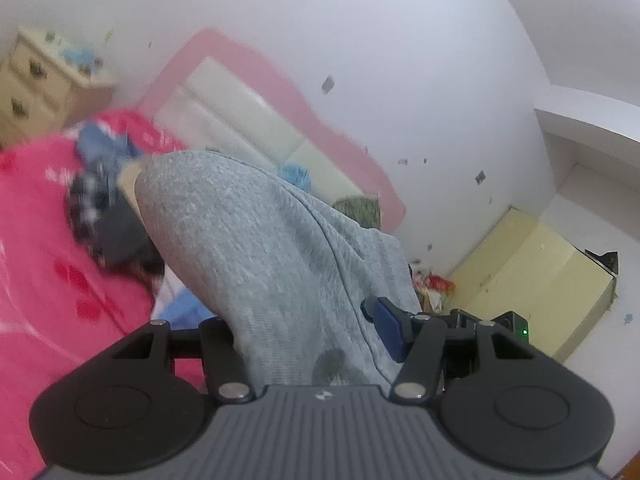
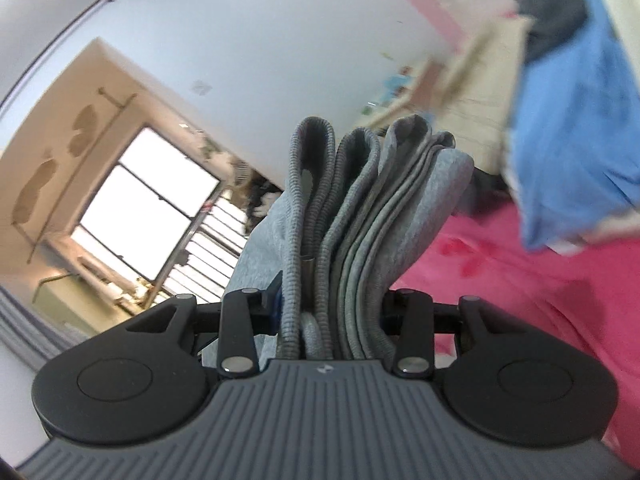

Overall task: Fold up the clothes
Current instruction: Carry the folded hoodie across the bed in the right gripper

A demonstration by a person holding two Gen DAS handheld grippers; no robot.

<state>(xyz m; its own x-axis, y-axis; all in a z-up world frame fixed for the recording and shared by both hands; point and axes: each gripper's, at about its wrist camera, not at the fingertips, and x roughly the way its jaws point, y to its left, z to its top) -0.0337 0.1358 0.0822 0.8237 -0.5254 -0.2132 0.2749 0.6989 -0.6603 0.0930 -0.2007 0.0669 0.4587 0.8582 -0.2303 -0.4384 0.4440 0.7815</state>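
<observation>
A light grey knit garment [image 1: 248, 240] fills the middle of the left wrist view. It bulges up between the jaws of my left gripper [image 1: 304, 320], which is shut on it. Only the right blue pad [image 1: 390, 330] shows; the fabric hides the other. In the right wrist view the same grey garment [image 2: 360, 216] is bunched into several upright layers with a ribbed hem. My right gripper [image 2: 334, 300] is shut on that bundle. Both grippers are raised above a pink bedspread [image 1: 36, 240].
A pile of blue and dark checked clothes [image 1: 100, 196] lies on the bed near the pink and cream headboard [image 1: 240, 112]. A cream nightstand [image 1: 36, 84] and a yellow cabinet [image 1: 532, 276] stand by the wall. A blue garment [image 2: 572, 128] and a window [image 2: 148, 204] appear in the right wrist view.
</observation>
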